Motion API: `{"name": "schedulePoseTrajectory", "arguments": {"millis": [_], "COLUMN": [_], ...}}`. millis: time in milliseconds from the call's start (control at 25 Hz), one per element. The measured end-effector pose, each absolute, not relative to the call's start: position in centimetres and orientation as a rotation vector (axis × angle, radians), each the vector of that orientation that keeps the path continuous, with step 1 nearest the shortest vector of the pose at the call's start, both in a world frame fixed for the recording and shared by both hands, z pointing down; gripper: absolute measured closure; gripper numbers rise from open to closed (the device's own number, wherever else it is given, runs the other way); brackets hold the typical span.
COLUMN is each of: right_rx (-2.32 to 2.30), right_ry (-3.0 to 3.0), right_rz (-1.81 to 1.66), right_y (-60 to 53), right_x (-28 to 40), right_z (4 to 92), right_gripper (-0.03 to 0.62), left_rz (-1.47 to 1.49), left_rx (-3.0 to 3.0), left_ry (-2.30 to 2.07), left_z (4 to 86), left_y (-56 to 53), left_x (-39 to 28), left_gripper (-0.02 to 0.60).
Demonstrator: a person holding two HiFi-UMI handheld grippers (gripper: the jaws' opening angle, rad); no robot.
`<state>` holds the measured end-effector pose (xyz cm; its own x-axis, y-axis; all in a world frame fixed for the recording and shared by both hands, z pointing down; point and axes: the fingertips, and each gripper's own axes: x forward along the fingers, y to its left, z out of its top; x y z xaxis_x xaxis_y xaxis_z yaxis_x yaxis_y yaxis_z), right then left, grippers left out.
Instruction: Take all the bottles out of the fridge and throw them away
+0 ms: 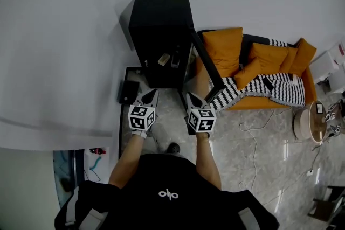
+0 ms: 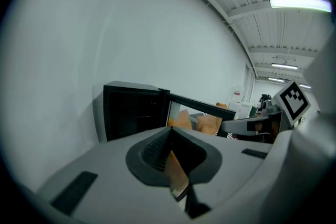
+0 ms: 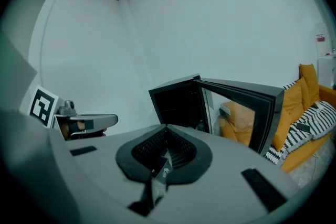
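The fridge [image 1: 161, 29] stands against the white wall [image 1: 70, 35] with its door [image 1: 207, 62] swung open to your right. In the head view, two small light items [image 1: 168, 59] sit on a shelf inside. They are too small to confirm as bottles.

Relation to the jaws:
- The fridge opening lies straight ahead of both grippers and apart from them. Neither gripper touches the cabinet or the door.
- The left gripper [image 1: 150, 95] points at the left part of the opening. In the left gripper view, the dark interior [image 2: 134, 113] sits above the jaws, with the door [image 2: 205, 108] to its right.
- The right gripper [image 1: 194, 99] points at the opening beside the door's hinge edge. In the right gripper view, the interior [image 3: 176, 105] sits above the jaws, with the door [image 3: 247, 105] on the right.

Jaw state:
- Left gripper: the jaws are pressed together with nothing between them.
- Right gripper: the jaws are pressed together with nothing between them.

You hold the two grippers side by side, near each other and level with one another.

Surroundings:
- A flat black object [image 1: 128, 91] lies on the floor just left of the fridge.
- An orange sofa [image 1: 253, 59] with a black-and-white striped blanket [image 1: 253, 89] stands behind the open door.
- A round side table [image 1: 310, 121] stands further right, well apart from the fridge.
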<state>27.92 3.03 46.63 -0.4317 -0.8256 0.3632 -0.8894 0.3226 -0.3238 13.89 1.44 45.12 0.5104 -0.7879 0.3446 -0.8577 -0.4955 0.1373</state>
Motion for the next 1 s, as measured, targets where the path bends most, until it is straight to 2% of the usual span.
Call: {"name": "schedulePoseTrajectory", "arguments": {"millis": [680, 1000], "right_rx": [1.656, 1.713], "right_ry": [-2.303, -2.227], "right_rz": [0.718, 0.714], "right_y": [-10.0, -16.5], "right_x": [21.5, 19.1], "right_z": [49.2, 51.2], "right_gripper": [0.586, 0.586], "left_rz": [0.365, 0.454], "left_rx": [2.451, 2.551], "left_ry": [-1.285, -1.152], "left_z": [50.4, 53.3], "left_y": [-12.1, -19.3], "left_x": [7.5, 6.7], "left_gripper": [0.575, 0.574]}}
